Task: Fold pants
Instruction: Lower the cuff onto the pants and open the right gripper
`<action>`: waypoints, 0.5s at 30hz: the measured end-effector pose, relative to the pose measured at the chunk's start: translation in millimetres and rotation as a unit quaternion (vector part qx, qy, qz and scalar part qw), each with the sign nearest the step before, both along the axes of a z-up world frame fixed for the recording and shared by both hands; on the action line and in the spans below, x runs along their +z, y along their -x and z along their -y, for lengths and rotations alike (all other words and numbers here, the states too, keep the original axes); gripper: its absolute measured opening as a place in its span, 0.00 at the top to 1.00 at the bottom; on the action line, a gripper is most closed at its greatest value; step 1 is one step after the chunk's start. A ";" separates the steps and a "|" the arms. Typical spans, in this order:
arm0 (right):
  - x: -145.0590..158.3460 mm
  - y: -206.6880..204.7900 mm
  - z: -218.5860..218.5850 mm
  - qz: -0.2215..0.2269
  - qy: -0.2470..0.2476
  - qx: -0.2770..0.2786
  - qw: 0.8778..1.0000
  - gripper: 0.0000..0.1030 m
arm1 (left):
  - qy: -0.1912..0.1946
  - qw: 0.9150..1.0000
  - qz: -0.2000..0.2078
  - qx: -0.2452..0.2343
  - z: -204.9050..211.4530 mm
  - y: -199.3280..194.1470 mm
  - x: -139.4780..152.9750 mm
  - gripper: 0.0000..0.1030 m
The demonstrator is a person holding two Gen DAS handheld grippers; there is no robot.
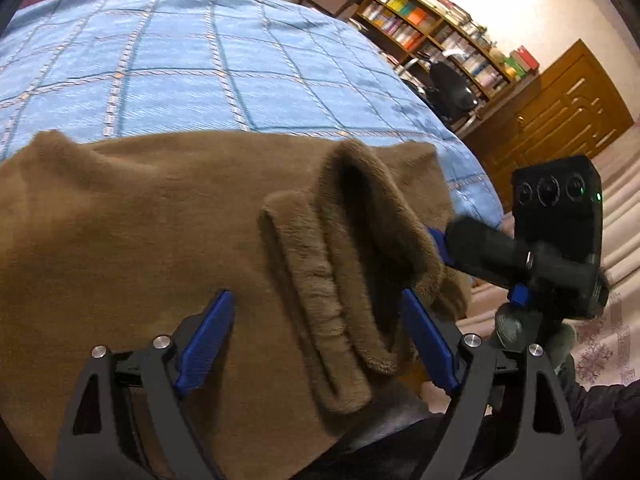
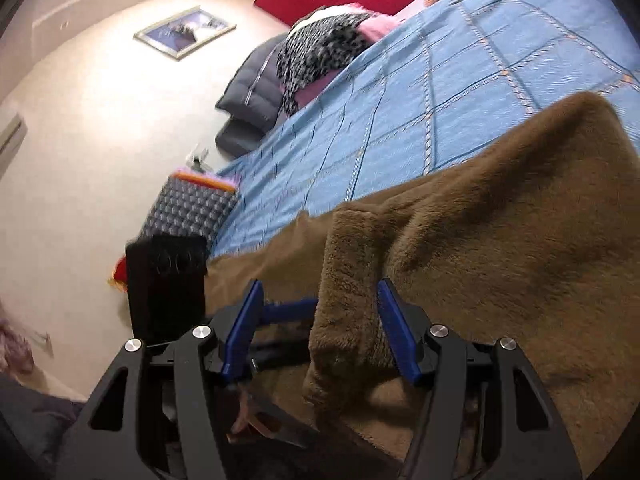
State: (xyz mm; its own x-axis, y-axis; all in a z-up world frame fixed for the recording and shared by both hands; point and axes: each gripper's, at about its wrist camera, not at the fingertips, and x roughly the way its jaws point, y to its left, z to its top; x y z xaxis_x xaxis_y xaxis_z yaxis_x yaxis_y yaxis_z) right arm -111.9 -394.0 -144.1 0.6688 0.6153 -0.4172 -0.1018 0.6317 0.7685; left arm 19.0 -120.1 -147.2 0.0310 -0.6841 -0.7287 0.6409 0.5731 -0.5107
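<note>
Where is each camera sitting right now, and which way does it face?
Left wrist: on the left hand-held gripper, facing across the pants and bed toward a bookshelf; right hand-held gripper at right.
Right wrist: on the right hand-held gripper, facing along the bed toward a wall picture.
Shared: pants, bed, open jaws.

Both views are lit by warm indoor light, evenly bright, with no hard shadows. In the right wrist view the cream wall (image 2: pixel 100 120) at left is washed out toward white, and the framed picture (image 2: pixel 185 31) in the upper left is soft. That view is smeared by motion blur, strongest at left centre. The left wrist view is sharper; the bookshelf (image 1: pixel 432 28) at upper right glows under bright wall light. Fisheye bending curves the blue bedspread (image 1: pixel 200 60), and dark vignetting rounds off every corner.
</note>
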 end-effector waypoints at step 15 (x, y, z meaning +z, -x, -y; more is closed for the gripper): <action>7.2 13.4 26.8 0.008 -0.034 -0.049 0.998 0.41 | 0.024 0.999 -0.039 -0.013 18.6 6.3 4.5 0.18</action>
